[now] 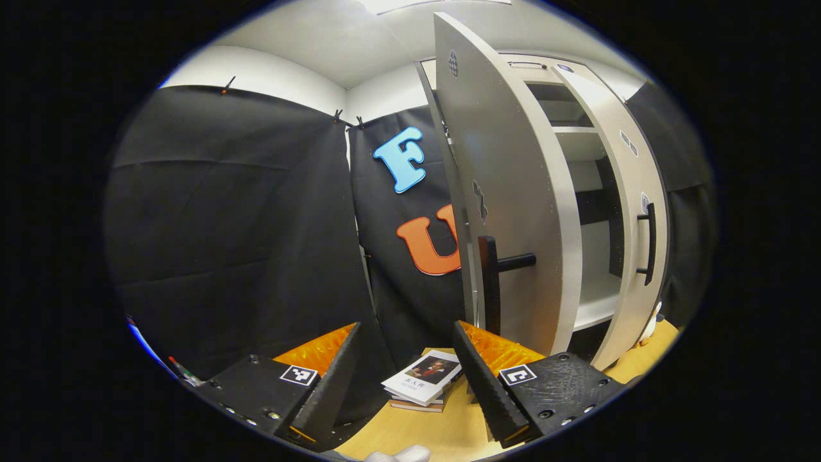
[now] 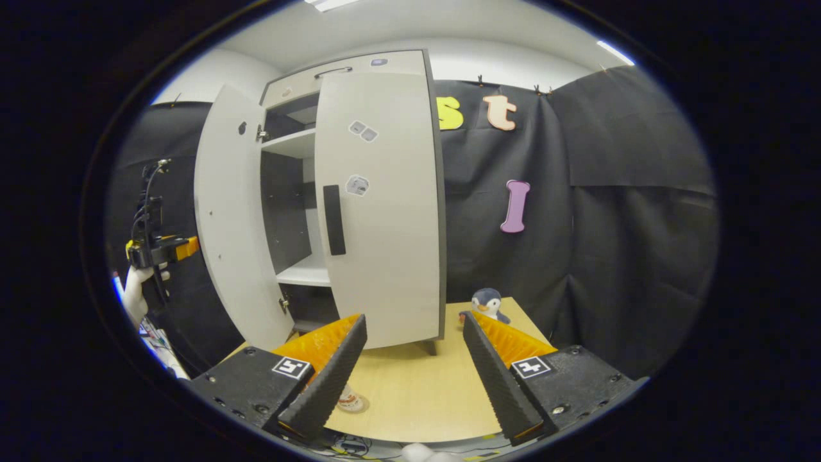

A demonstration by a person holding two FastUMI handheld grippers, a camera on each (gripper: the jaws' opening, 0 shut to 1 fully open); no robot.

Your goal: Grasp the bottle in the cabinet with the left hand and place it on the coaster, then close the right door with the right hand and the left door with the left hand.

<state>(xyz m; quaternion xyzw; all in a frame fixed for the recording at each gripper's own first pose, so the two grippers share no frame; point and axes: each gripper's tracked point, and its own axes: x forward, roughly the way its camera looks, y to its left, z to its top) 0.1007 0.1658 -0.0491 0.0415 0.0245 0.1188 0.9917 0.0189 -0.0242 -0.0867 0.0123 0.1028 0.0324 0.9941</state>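
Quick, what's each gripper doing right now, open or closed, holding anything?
Left gripper: open, holding nothing, facing the left door.
Right gripper: open, holding nothing, facing the right door.

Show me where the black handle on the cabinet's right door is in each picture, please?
Left gripper view: the right door's handle is far over on the right, a black bar on the farther door.
Right gripper view: the same handle is a bit left of the middle, on the door facing the camera.
Shared landmark: the open left door, big and near in the left gripper view, stands at the left in the right gripper view.
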